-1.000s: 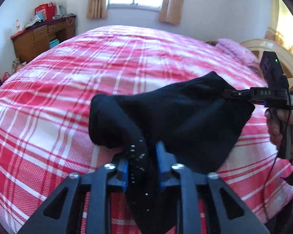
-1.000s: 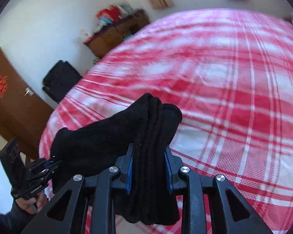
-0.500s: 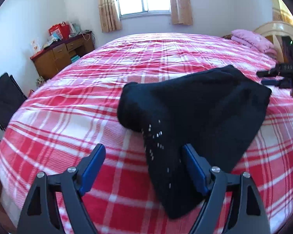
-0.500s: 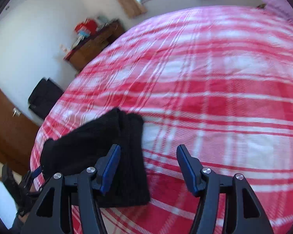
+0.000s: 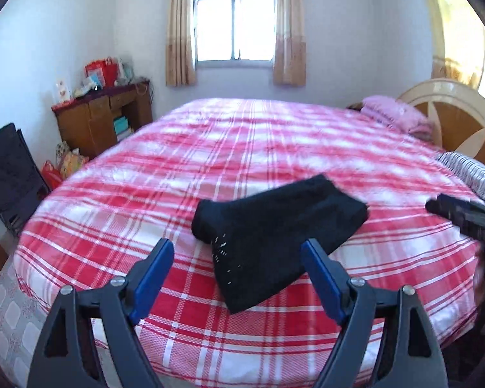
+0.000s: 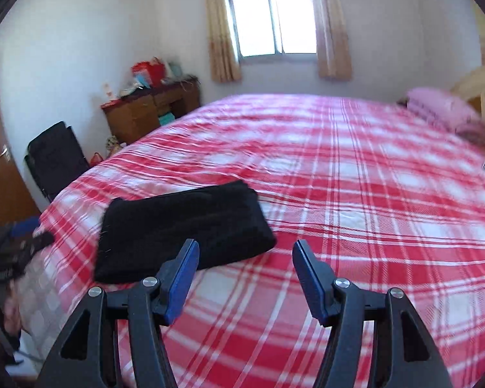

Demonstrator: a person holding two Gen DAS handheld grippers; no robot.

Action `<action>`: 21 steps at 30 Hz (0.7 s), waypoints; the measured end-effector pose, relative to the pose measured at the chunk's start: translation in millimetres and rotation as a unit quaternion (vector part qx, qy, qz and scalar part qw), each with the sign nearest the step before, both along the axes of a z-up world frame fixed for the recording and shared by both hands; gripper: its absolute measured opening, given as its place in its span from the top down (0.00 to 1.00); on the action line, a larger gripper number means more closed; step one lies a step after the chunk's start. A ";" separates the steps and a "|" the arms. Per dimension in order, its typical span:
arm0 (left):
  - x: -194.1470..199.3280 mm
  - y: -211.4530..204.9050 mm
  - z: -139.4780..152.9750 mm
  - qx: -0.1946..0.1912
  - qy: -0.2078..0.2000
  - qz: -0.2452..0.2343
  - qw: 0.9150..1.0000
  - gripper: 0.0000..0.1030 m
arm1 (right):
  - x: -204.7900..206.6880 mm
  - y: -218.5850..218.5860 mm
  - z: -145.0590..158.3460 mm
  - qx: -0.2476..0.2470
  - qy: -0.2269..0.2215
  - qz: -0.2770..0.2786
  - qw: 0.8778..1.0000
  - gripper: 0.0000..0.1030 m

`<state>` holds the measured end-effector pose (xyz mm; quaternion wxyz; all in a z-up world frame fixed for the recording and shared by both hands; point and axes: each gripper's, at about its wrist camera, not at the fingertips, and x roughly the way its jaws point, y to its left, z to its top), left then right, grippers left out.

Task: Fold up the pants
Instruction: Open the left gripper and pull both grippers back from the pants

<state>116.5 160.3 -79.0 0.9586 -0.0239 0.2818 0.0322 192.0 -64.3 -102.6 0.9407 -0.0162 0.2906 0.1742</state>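
The black pants [image 5: 274, 232] lie folded into a compact rectangle on the red and white plaid bed [image 5: 249, 148], near its front edge. They also show in the right wrist view [image 6: 184, 229]. My left gripper [image 5: 237, 249] is open and empty, held back from and above the pants. My right gripper [image 6: 244, 250] is open and empty, to the right of the pants and above the bed [image 6: 355, 194]. The right gripper's body shows at the right edge of the left wrist view [image 5: 459, 215]; the left one at the left edge of the right wrist view [image 6: 16, 252].
A wooden dresser [image 5: 103, 123] with clutter stands at the back left. A black chair [image 5: 9, 174] is left of the bed. Pink pillows [image 5: 394, 116] and a wooden headboard [image 5: 459, 119] are at the right. A striped cloth [image 5: 472, 174] lies by the right edge.
Both grippers opened and let go of the pants, then pulled back and up. The pants now lie flat on the bed.
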 end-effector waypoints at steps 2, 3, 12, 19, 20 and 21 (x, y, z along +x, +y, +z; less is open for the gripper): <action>-8.1 -3.1 7.1 -0.005 -0.014 -0.002 1.000 0.12 | -19.4 1.9 8.6 0.000 -0.011 0.000 1.000 0.38; -13.3 -4.4 11.3 -0.009 -0.022 -0.002 1.000 0.11 | -29.3 2.4 14.8 0.002 -0.019 -0.005 1.000 0.38; -26.7 -21.6 21.0 -0.008 -0.047 -0.035 0.998 0.10 | -77.1 8.6 46.0 0.018 -0.080 -0.013 0.997 0.34; -27.9 -21.4 21.9 -0.011 -0.046 -0.032 0.998 0.10 | -79.9 13.1 46.7 0.020 -0.082 -0.012 0.996 0.34; -28.1 -21.2 21.8 -0.011 -0.047 -0.031 0.998 0.10 | -80.0 14.2 46.1 0.019 -0.082 -0.010 0.996 0.34; -27.7 -20.4 21.8 -0.011 -0.047 -0.030 0.998 0.10 | -80.6 14.5 45.2 0.017 -0.082 -0.009 0.996 0.34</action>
